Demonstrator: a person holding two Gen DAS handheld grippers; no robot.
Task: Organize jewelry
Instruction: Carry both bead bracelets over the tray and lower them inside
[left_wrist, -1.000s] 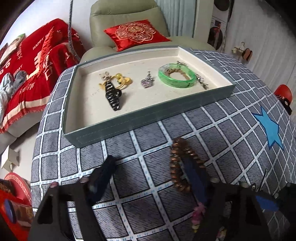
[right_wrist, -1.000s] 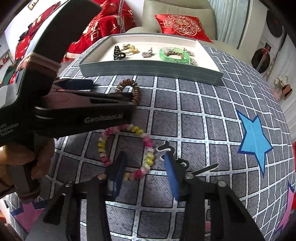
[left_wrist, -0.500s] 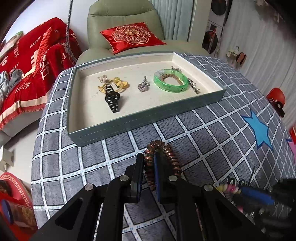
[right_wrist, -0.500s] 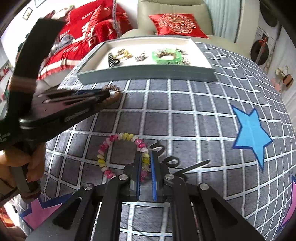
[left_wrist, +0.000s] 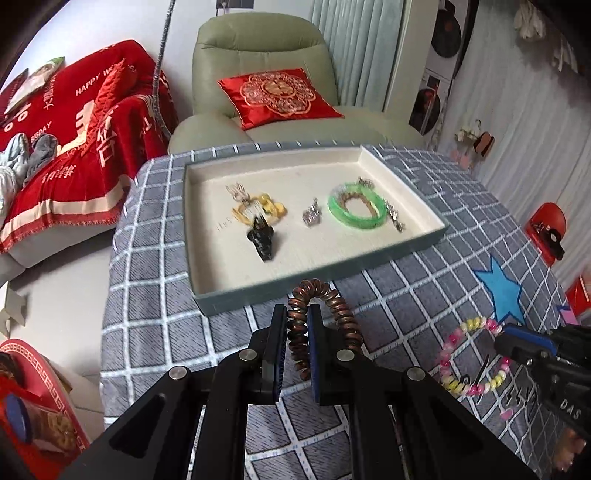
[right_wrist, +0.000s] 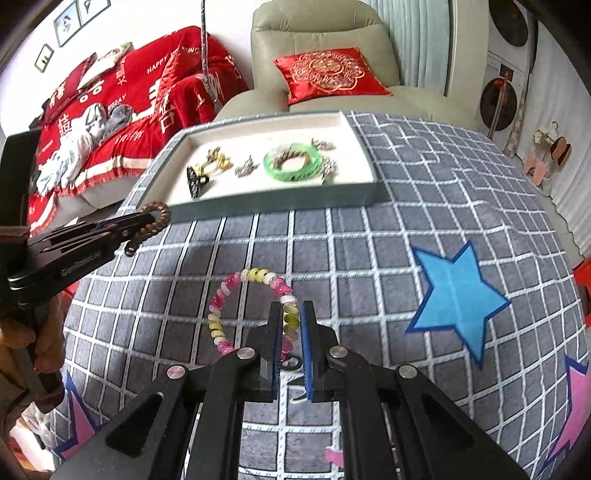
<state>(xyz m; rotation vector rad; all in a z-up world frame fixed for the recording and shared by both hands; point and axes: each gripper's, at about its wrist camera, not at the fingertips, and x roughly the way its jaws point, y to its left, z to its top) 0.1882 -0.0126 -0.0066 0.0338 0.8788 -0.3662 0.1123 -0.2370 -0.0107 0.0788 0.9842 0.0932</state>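
My left gripper (left_wrist: 297, 314) is shut on a brown bead bracelet (left_wrist: 341, 314) and holds it above the cloth, just short of the tray's near wall; it shows in the right wrist view (right_wrist: 157, 218) too. My right gripper (right_wrist: 290, 310) is shut on a pink and yellow bead bracelet (right_wrist: 236, 284), lifted off the table; this bracelet also shows in the left wrist view (left_wrist: 465, 332). The grey tray (left_wrist: 280, 284) with a cream lining holds a green bangle (left_wrist: 356, 216), a black hair clip (left_wrist: 262, 240), a yellow piece (left_wrist: 258, 210) and silver charms (left_wrist: 312, 216).
The table wears a grey checked cloth with a blue star (right_wrist: 458, 295) at the right. A black scrolled item (right_wrist: 290, 363) lies on the cloth under my right gripper. A green armchair with a red cushion (left_wrist: 277, 96) stands behind the table, a red sofa throw (left_wrist: 74, 147) at the left.
Both grippers closed from open, each on its bracelet, and lifted them off the cloth. The left gripper has carried the brown bracelet toward the tray.
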